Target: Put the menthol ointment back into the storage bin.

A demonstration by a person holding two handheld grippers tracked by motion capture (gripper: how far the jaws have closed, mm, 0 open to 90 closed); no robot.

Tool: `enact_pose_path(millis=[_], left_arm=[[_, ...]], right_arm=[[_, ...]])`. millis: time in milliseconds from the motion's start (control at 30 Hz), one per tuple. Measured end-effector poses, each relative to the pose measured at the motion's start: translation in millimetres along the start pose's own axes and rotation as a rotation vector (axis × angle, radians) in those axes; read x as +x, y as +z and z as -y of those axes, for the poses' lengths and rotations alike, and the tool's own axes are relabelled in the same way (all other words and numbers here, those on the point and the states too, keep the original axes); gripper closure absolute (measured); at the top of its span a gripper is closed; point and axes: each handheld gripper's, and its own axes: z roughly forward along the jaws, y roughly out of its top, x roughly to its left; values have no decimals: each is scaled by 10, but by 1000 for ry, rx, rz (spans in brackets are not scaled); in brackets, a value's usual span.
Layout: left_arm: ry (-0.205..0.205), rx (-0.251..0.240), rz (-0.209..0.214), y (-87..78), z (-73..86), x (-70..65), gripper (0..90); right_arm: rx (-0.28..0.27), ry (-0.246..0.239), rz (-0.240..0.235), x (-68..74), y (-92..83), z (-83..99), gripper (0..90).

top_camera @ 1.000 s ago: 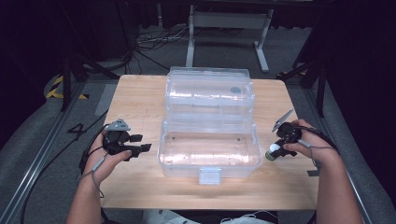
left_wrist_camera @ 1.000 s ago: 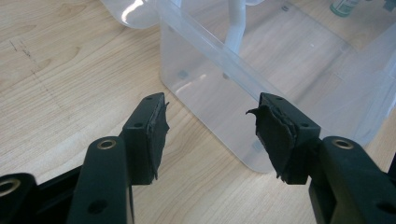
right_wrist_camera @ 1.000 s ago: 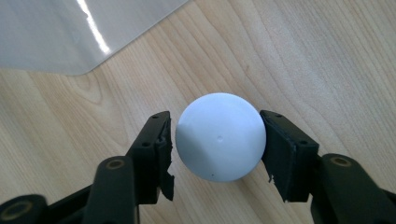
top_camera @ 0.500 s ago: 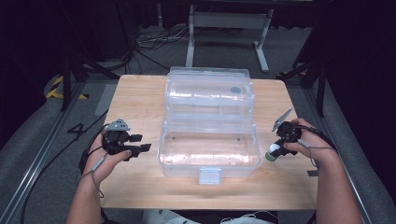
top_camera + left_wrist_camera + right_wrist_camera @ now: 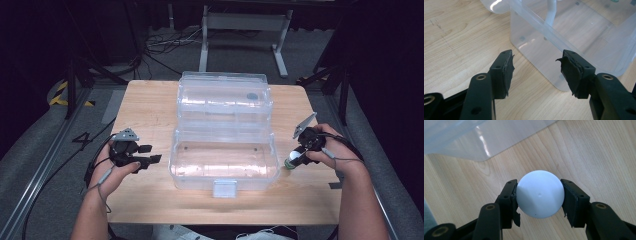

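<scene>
A clear plastic box stands open in the middle of the wooden table, its lid folded back behind it. My right gripper is at the box's right end, shut on a white ball that sits squarely between the pads just above the wood. In the high view the ball shows at the gripper's tip. My left gripper hovers left of the box, open with nothing between its jaws. In the left gripper view the left gripper points at the box's near corner.
A white latch hangs on the box's front wall. A corner of the clear box lies just beyond the ball. Bare wood runs along the table's left side and front edge. Metal stands and cables lie on the floor behind the table.
</scene>
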Motion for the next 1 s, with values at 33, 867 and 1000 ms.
enact_pose_path(millis=[33,867,1000], left_arm=[[-2,1,0,-1,2,-2,439],[-16,7,-4,-11,34,-5,434],[-13,8,-2,-5,36,-5,433]], right_arm=[[-6,-13,4,9,-17,-12,503],[-61,-103,36,233,-316,-97,503],[-68,-114,40,270,-353,-102,503]])
